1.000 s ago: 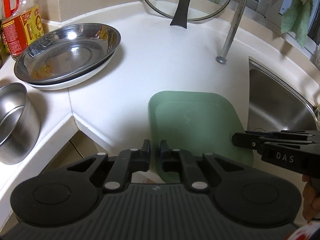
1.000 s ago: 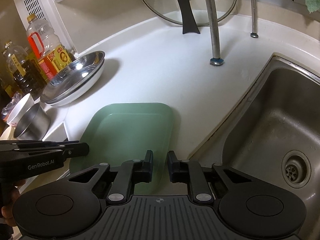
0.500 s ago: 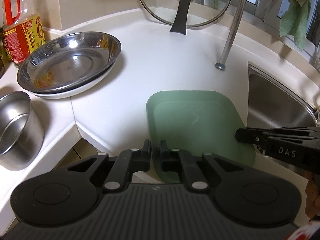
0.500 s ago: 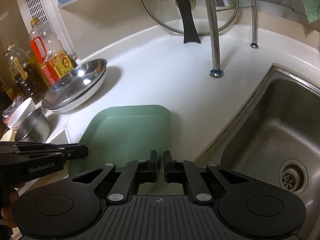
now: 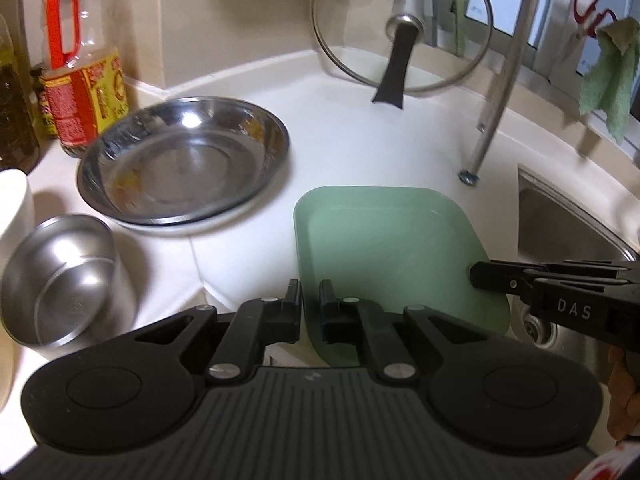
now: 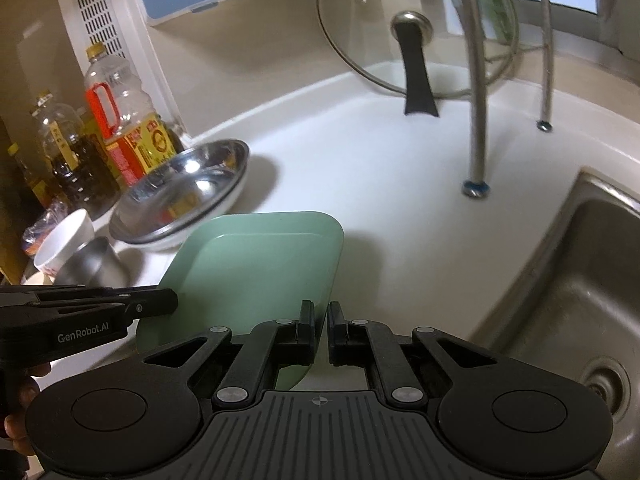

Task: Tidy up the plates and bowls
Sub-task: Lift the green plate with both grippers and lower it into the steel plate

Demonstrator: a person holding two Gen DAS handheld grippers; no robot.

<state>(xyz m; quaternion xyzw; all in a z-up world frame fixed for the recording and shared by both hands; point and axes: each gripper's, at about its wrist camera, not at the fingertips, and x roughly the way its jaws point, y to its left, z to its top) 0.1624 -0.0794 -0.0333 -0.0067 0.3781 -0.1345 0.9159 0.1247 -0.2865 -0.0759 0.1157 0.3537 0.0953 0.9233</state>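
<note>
A green square plate [image 5: 384, 248] is held up off the white counter, seen also in the right wrist view [image 6: 256, 264]. My left gripper [image 5: 310, 300] is shut on its left near edge. My right gripper [image 6: 321, 320] is shut on its right near edge. A steel plate [image 5: 184, 160] rests on a white plate at the left back, also in the right wrist view [image 6: 184, 192]. A steel bowl [image 5: 60, 280] and a white bowl [image 6: 64, 244] stand further left.
Oil bottles [image 5: 76, 76] stand at the back left. A glass lid [image 5: 400, 36] leans on the back wall. A metal rack leg [image 5: 488, 120] stands on the counter [image 5: 360, 136]. The steel sink [image 6: 568, 288] lies to the right.
Both grippers closed on the green plate's near edge and lifted it off the counter, carrying it a little left toward the steel plate.
</note>
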